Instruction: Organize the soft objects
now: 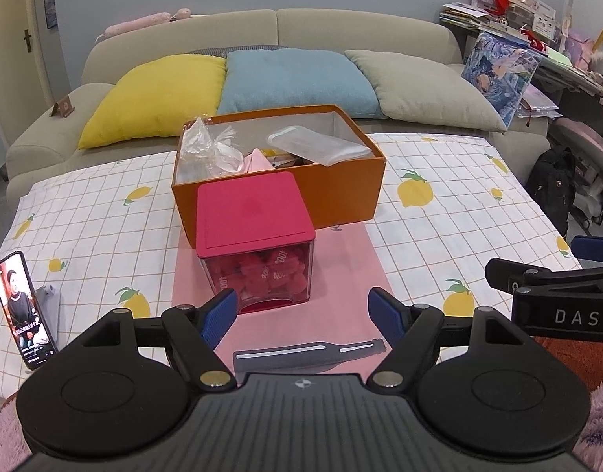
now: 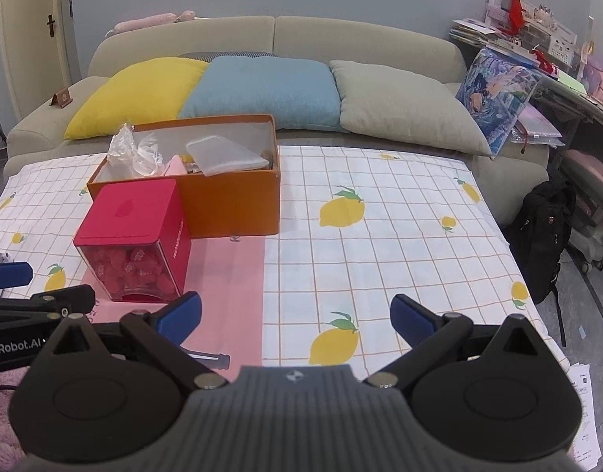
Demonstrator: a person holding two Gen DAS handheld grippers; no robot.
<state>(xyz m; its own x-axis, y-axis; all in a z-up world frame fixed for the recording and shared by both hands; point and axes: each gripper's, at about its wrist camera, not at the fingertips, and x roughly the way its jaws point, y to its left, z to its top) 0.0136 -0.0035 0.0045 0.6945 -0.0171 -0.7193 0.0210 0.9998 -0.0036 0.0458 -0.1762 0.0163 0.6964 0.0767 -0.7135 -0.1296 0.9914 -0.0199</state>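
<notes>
Lemon-print cloth (image 1: 439, 212); orange box (image 1: 341, 192) holds crumpled plastic (image 1: 207, 145).

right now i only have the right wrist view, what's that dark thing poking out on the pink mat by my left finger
observer: a dark grey pouch with pale stripes, lying flat on the pink mat just ahead of the left gripper
operator: is the left gripper holding anything
observer: no, its jaws stand open and empty above the pouch
operator: anything left of the red-lidded box that i can't see
observer: a phone with its screen lit stands propped near the left edge of the lemon-print cloth
</notes>
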